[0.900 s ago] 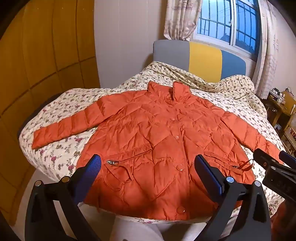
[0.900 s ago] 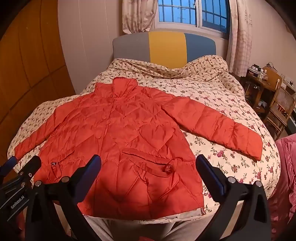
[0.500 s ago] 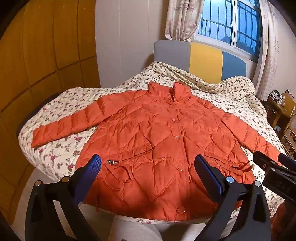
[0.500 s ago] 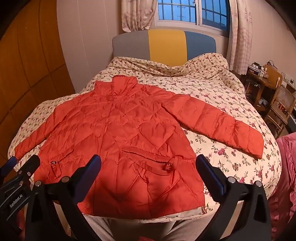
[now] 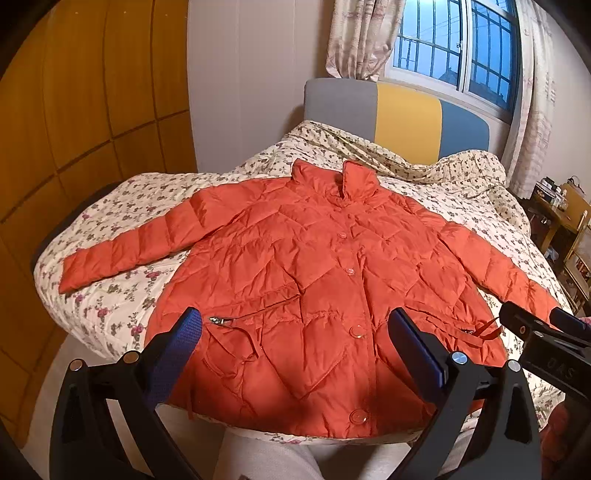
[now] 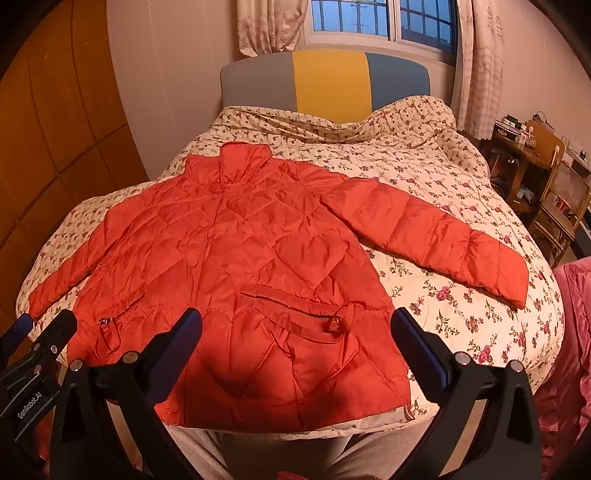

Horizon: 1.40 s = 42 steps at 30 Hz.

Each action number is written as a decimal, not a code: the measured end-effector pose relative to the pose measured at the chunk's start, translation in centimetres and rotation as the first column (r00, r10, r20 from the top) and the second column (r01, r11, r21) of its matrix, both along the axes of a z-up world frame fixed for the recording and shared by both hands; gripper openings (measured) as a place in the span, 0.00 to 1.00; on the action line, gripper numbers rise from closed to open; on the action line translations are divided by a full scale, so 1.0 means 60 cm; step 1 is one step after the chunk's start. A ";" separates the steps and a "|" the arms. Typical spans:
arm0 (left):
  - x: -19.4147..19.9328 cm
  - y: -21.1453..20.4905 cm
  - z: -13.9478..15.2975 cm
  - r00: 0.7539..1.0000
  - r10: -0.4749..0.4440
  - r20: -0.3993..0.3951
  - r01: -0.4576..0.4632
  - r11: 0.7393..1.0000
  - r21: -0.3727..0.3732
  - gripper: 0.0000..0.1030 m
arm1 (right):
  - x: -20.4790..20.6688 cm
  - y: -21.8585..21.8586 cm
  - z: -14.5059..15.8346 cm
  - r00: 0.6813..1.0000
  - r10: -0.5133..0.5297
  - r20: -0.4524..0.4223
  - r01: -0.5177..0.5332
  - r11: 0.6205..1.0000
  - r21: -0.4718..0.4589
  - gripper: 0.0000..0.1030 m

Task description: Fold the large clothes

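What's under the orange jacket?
The orange jacket lies flat on the floral quilt, which shows all around it. Whatever sits beneath the jacket's body is covered.

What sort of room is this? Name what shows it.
A bedroom, most likely: a bed with a floral quilt and a padded headboard, a curtained window behind it, and wooden wardrobe doors along the wall. An orange jacket lies spread on the bed.

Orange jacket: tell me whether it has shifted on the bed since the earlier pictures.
No. The orange jacket lies the same against the floral quilt, collar toward the headboard.
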State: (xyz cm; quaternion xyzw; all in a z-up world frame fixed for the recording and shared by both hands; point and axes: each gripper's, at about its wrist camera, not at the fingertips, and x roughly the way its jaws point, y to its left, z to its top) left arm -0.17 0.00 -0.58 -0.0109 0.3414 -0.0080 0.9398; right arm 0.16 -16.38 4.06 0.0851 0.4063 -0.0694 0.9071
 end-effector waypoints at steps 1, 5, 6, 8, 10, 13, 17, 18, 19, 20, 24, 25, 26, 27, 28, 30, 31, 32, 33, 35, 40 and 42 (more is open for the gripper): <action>0.000 0.000 0.000 1.000 -0.002 0.000 0.002 1.000 0.000 0.97 | 0.000 0.000 0.000 1.000 0.000 -0.002 0.000 1.000 -0.002 0.98; 0.002 -0.001 -0.002 1.000 -0.005 -0.006 0.005 1.000 0.000 0.97 | 0.001 0.000 -0.001 1.000 0.005 -0.003 -0.005 1.000 0.001 0.98; 0.002 -0.001 -0.002 1.000 -0.006 -0.007 0.006 1.000 0.001 0.97 | 0.002 0.000 -0.001 1.000 0.006 -0.004 -0.006 1.000 0.001 0.98; 0.002 -0.002 -0.002 1.000 -0.006 -0.006 0.006 1.000 0.000 0.97 | 0.002 0.000 -0.002 1.000 0.009 -0.005 -0.009 1.000 0.001 0.98; 0.003 -0.004 -0.002 1.000 -0.008 -0.007 0.008 1.000 0.003 0.97 | 0.002 -0.001 -0.002 1.000 0.010 -0.005 -0.010 1.000 0.001 0.98; 0.003 -0.005 -0.003 1.000 -0.010 -0.008 0.010 1.000 0.004 0.97 | 0.003 0.000 -0.001 1.000 0.011 -0.008 -0.011 1.000 0.001 0.98; 0.002 -0.006 -0.004 1.000 -0.011 -0.011 0.011 1.000 0.004 0.97 | 0.005 0.001 -0.003 1.000 0.013 -0.011 -0.013 1.000 0.000 0.98; 0.002 -0.007 -0.005 1.000 -0.012 -0.013 0.012 1.000 0.006 0.97 | 0.006 0.000 -0.004 1.000 0.013 -0.012 -0.013 1.000 0.001 0.98; 0.002 -0.007 -0.005 1.000 -0.012 -0.013 0.012 1.000 0.005 0.97 | 0.006 0.000 -0.004 1.000 0.013 -0.015 -0.013 1.000 0.001 0.98; 0.002 -0.007 -0.005 1.000 -0.012 -0.013 0.012 1.000 0.005 0.97 | 0.007 0.001 -0.005 1.000 0.012 -0.016 -0.012 1.000 0.001 0.98; 0.005 -0.008 -0.008 1.000 -0.012 -0.019 0.012 1.000 0.007 0.97 | 0.009 -0.001 -0.009 1.000 0.012 -0.023 -0.012 1.000 0.004 0.98; 0.005 -0.008 -0.008 1.000 -0.012 -0.021 0.012 1.000 0.006 0.97 | 0.010 -0.001 -0.009 1.000 0.012 -0.024 -0.012 1.000 0.006 0.98; 0.005 -0.009 -0.009 1.000 -0.012 -0.023 0.012 1.000 0.007 0.97 | 0.010 0.000 -0.010 1.000 0.013 -0.025 -0.013 1.000 0.005 0.98; 0.005 -0.009 -0.010 1.000 -0.011 -0.023 0.011 1.000 0.007 0.97 | 0.011 0.000 -0.010 1.000 0.014 -0.027 -0.014 1.000 0.004 0.98; 0.006 -0.009 -0.010 1.000 -0.012 -0.023 0.012 1.000 0.006 0.97 | 0.011 0.000 -0.011 1.000 0.014 -0.027 -0.014 1.000 0.004 0.98; 0.006 -0.009 -0.010 1.000 -0.011 -0.025 0.012 1.000 0.006 0.97 | 0.012 0.000 -0.012 0.999 0.015 -0.030 -0.015 1.000 0.006 0.98; 0.006 -0.008 -0.010 1.000 -0.011 -0.026 0.011 1.000 0.006 0.97 | 0.013 -0.001 -0.013 0.999 0.014 -0.033 -0.014 1.000 0.006 0.98; 0.006 -0.008 -0.011 1.000 -0.011 -0.026 0.011 1.000 0.004 0.97 | 0.013 0.000 -0.014 0.999 0.014 -0.033 -0.013 1.000 0.007 0.98; 0.006 -0.009 -0.011 1.000 -0.011 -0.028 0.011 1.000 0.005 0.97 | 0.014 -0.001 -0.015 0.999 0.013 -0.035 -0.013 1.000 0.008 0.98; 0.007 -0.008 -0.013 0.999 -0.010 -0.032 0.011 1.000 0.005 0.97 | 0.015 -0.001 -0.017 0.999 0.012 -0.040 -0.011 1.000 0.008 0.98; 0.010 -0.008 -0.017 0.999 -0.013 -0.039 0.013 1.000 0.005 0.97 | 0.019 -0.001 -0.021 0.999 0.013 -0.049 -0.012 1.000 0.010 0.98; 0.014 -0.009 -0.020 0.999 -0.016 -0.043 0.016 1.000 0.006 0.97 | 0.022 -0.001 -0.023 0.999 0.013 -0.053 -0.013 1.000 0.007 0.98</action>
